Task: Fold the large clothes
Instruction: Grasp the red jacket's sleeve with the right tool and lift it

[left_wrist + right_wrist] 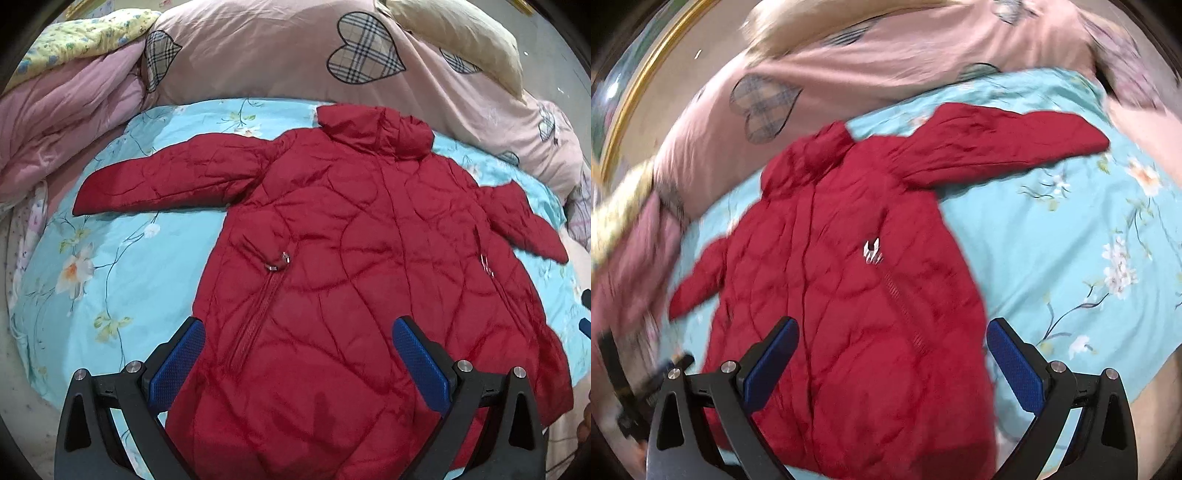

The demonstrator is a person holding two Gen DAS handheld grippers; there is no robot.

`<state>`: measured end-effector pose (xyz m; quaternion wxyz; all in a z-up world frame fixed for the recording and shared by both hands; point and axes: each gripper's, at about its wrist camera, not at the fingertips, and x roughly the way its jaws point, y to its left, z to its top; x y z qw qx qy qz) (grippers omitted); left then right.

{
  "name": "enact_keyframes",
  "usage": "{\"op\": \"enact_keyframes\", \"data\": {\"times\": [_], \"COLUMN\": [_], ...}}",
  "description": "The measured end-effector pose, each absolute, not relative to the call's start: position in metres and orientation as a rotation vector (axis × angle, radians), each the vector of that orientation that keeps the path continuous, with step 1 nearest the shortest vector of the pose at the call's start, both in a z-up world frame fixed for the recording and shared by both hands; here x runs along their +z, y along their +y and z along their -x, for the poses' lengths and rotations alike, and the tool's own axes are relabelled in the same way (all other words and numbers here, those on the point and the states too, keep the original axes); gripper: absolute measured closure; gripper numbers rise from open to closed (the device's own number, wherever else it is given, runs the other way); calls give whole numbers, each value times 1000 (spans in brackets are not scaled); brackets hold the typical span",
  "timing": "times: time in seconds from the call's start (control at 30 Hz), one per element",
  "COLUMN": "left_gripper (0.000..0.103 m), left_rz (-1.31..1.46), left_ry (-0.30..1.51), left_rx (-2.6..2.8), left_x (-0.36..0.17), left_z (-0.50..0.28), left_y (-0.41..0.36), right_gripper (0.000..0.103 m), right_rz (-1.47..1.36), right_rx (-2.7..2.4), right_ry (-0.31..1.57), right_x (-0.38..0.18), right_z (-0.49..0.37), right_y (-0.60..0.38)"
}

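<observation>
While the coat (pixel 362 266) lies spread flat on the bed (pixel 122 266), both sleeves out, the left gripper (pixel 299 363) and right gripper (pixel 892 363) hover apart, empty; pinch each cuff, fold inward squarely.

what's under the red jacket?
The red jacket lies spread flat on a light blue floral sheet, which shows around its body and sleeves. Whatever sits directly beneath the jacket's body is covered. Both grippers are open above it.

A home bedroom, likely — floral blue bedsheet (pixel 122 280), pink heart-print quilt (pixel 266 55), cream pillow (pixel 461 33).
</observation>
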<state>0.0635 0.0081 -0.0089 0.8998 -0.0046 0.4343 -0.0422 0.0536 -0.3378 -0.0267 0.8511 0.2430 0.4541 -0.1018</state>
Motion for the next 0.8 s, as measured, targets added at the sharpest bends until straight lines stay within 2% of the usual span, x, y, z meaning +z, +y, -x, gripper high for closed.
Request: {"op": "enact_keyframes", "data": {"times": [0.17,0.53,0.6,0.63,0.73,0.8], "left_gripper": [1,1,1,1,1,1], "left_rz": [-14,52,45,40,25,17], "left_ry": [897,895,910,915,924,928], "left_rx": [-59,-102,-96,-93,-78,-69], "left_x": [-13,-23,-27,-28,-34,-38], "left_z": [-79,-111,-117,-119,-125,-129], "left_y": [9,-6,-8,-9,-11,-12], "right_gripper": [1,3,9,18,23,33], "right_rz": [-656,-941,-1019,-1030,-1067,-1108], "right_rx": [-245,-377,-355,-371,-403,-412], "right_ry": [843,654,620,618,624,619], "right_x": [-28,-78,-97,-103,-124,-138], "right_z": [-60,-98,-111,-115,-134,-141], "right_y": [-400,-544,-574,-583,-615,-630]}}
